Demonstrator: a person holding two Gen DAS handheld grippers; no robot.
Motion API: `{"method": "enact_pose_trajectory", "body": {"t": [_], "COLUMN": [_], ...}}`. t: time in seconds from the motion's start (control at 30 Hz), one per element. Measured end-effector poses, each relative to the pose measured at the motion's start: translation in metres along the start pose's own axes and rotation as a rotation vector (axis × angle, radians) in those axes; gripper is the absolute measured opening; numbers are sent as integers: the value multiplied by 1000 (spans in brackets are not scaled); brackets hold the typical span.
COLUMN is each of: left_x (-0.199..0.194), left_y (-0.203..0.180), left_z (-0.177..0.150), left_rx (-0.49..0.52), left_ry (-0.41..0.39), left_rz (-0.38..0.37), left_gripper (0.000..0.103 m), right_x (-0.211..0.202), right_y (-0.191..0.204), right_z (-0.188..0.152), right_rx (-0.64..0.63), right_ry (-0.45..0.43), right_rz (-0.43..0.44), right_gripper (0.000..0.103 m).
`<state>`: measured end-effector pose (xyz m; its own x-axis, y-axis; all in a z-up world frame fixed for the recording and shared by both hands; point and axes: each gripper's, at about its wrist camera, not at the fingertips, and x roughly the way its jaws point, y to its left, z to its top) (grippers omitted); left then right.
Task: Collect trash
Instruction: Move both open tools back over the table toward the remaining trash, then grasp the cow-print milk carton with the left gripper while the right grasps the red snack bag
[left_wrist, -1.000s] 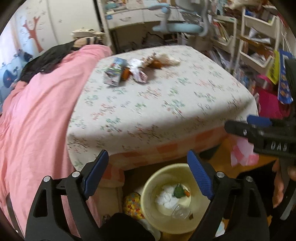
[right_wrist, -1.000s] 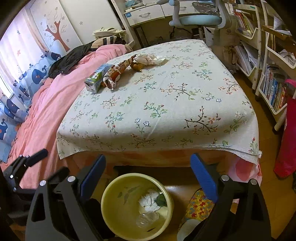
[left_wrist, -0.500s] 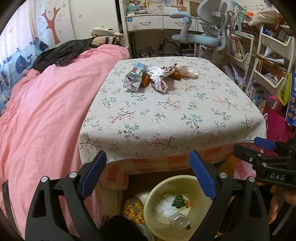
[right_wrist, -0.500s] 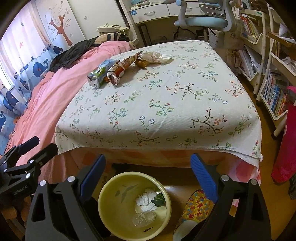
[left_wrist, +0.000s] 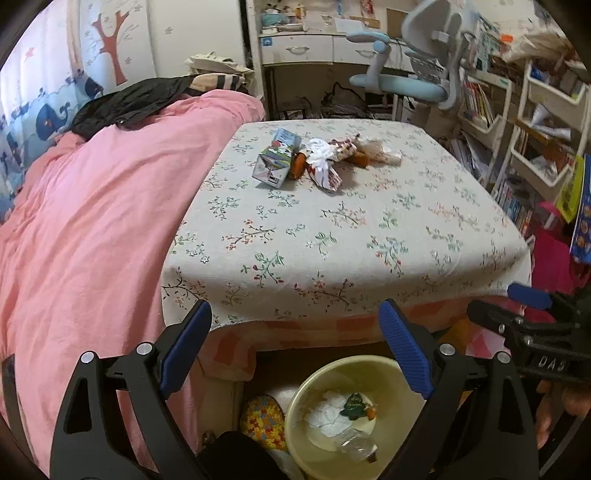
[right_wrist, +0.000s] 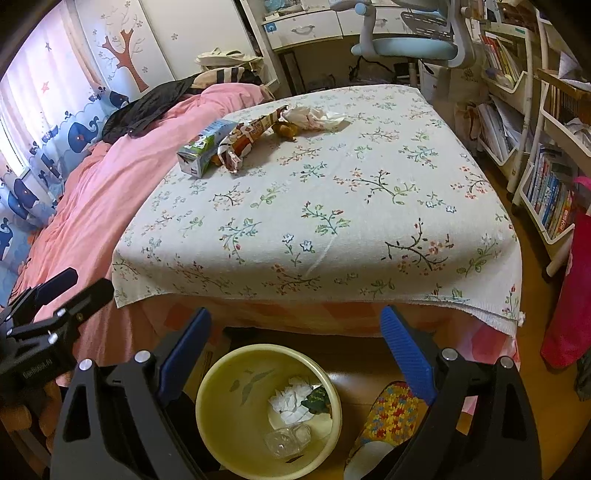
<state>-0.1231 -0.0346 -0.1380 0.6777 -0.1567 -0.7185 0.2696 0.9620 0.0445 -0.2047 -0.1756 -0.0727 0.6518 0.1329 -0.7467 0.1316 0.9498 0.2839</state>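
Trash lies at the far side of the flowered table (left_wrist: 332, 229) (right_wrist: 332, 206): a drink carton (left_wrist: 277, 158) (right_wrist: 203, 147), a crumpled snack wrapper (left_wrist: 327, 162) (right_wrist: 243, 142), orange peel pieces (left_wrist: 297, 168) and a white tissue (left_wrist: 380, 153) (right_wrist: 317, 116). Below the table's near edge stands a yellow bin (left_wrist: 314, 384) (right_wrist: 210, 402) holding tissues, a green scrap and a clear plastic piece. My left gripper (left_wrist: 295, 354) hangs open above the bin with nothing between its fingers. My right gripper (right_wrist: 295, 354) is open too, also over the bin.
A pink duvet (left_wrist: 92, 240) lies along the table's left side. A blue desk chair (left_wrist: 406, 81) and a desk stand behind. Book racks (right_wrist: 546, 158) line the right. A colourful slipper (right_wrist: 391, 413) lies on the floor beside the bin.
Both grippers have risen and tilted up, so the table's top shows more fully. The bin sits lower in both views. Both stay open.
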Motion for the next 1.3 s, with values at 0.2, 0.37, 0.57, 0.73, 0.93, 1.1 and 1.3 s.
{"method": "enact_pose_trajectory", "body": {"t": [0.2, 0.37, 0.57, 0.73, 0.93, 1.1, 1.3], "left_x": [4, 13, 38, 72, 122, 157, 194], "left_y": [21, 30, 30, 35, 32, 22, 13], "left_z": [18, 38, 74, 110, 143, 165, 182], "left_rx": [-98, -109, -83, -92, -92, -60, -2], "left_ry": [-9, -21, -37, -42, -15, 2, 42], "left_rz": [0, 21, 28, 37, 24, 21, 39], "left_gripper": [88, 88, 88, 88, 88, 88, 88], "right_x": [0, 3, 13, 26, 50, 68, 84], "right_y": [2, 12, 29, 30, 11, 5, 7], "right_z": [6, 20, 42, 69, 96, 112, 124], "right_rx": [-1, -27, -106, -166, -66, -20, -7], "right_ry": [-10, -15, 12, 12, 33, 46, 64], "right_rz": [14, 26, 37, 29, 81, 123, 154], "right_gripper": [89, 89, 89, 89, 89, 89, 89]}}
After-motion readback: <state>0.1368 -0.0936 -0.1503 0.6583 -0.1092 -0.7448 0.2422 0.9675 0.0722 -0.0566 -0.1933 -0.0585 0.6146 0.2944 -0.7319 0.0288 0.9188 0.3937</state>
